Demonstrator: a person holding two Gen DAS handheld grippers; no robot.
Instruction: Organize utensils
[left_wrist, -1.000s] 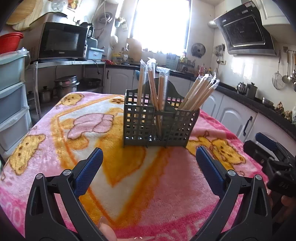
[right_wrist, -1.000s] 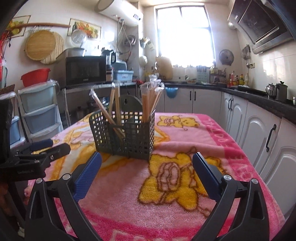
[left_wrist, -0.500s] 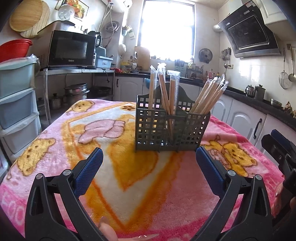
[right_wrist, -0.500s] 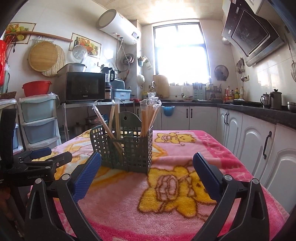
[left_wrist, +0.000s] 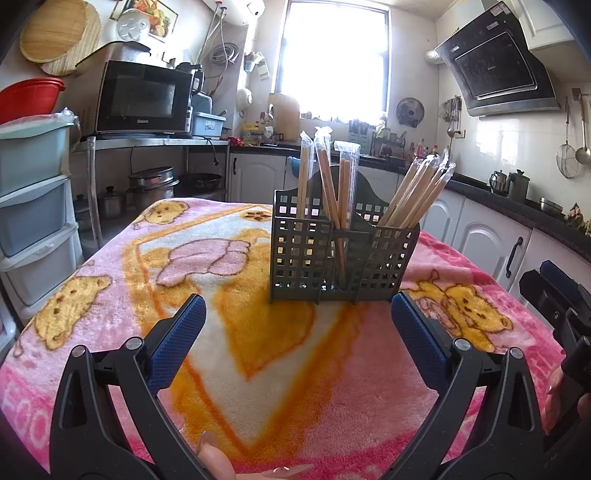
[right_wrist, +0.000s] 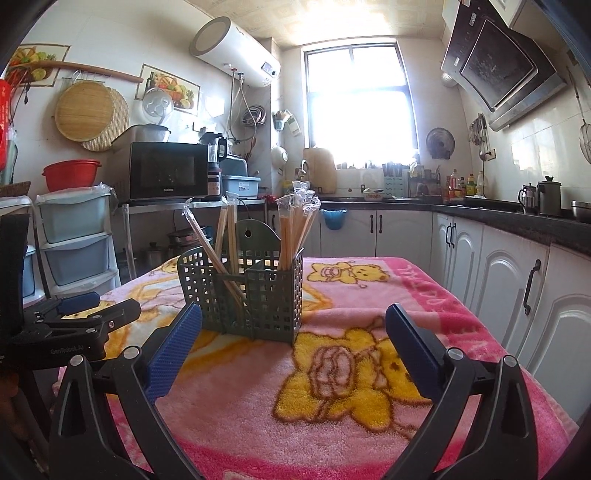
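I judge the sorting to be at or close to its end: every wrapped chopstick I can see stands in the grey caddy (left_wrist: 341, 254), and nothing loose lies on the pink blanket (left_wrist: 236, 354) around it. The caddy sits upright on the blanket, toward its far half. Three wrapped pairs (left_wrist: 327, 177) stand in the caddy's left-hand compartment, one of them leaning across the others; a tighter bundle (left_wrist: 421, 195) fans out of the right-hand compartment.

My left gripper (left_wrist: 297, 341) is released and holds nothing, blue pads (left_wrist: 177, 343) spread wide, hovering over the blanket on the near side of the caddy and aimed straight at it. My right gripper (right_wrist: 293, 343) is likewise slack and unloaded, near the caddy's right corner and looking at it obliquely; the left tool shows at the far left of that view.

If anything remains, I would look for stray utensils outside these views, or straighten the leaning pair. That would call for closing lightly on a thin, slippery wrapper without tipping the light caddy.
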